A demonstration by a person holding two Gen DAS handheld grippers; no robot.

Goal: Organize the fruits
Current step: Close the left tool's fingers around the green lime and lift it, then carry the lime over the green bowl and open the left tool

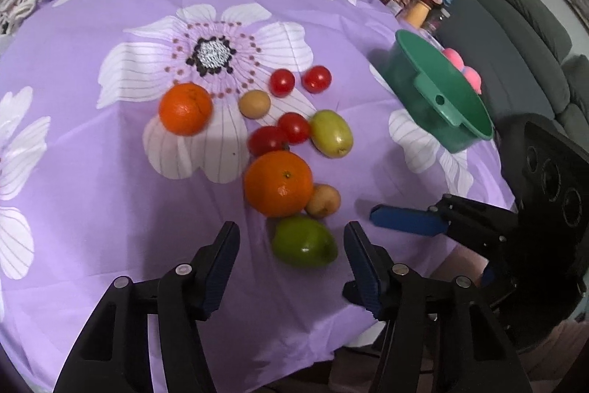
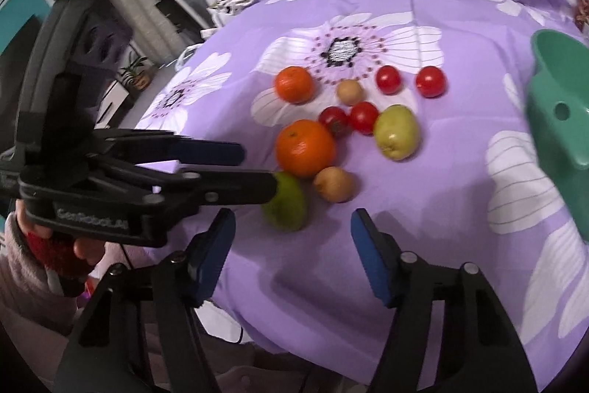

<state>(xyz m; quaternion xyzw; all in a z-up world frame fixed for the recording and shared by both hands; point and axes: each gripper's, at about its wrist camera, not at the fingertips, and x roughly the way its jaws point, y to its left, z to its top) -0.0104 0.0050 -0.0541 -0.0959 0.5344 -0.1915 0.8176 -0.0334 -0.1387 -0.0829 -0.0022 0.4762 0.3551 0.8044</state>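
The purple cloth drapes off the table edge at 6 o'clock, so room is tight there; the green bowl waits at 2 o'clock. The near orange looks firm, fairly heavy; the green fruit, smooth and slippery, wants gripping across its middle. The left gripper brackets it, unclenched; the right gripper hangs released.

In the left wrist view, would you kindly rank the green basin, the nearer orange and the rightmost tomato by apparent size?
1. Green basin
2. Nearer orange
3. Rightmost tomato
The tomato lies farther from the camera, but the gap looks too wide to reverse.
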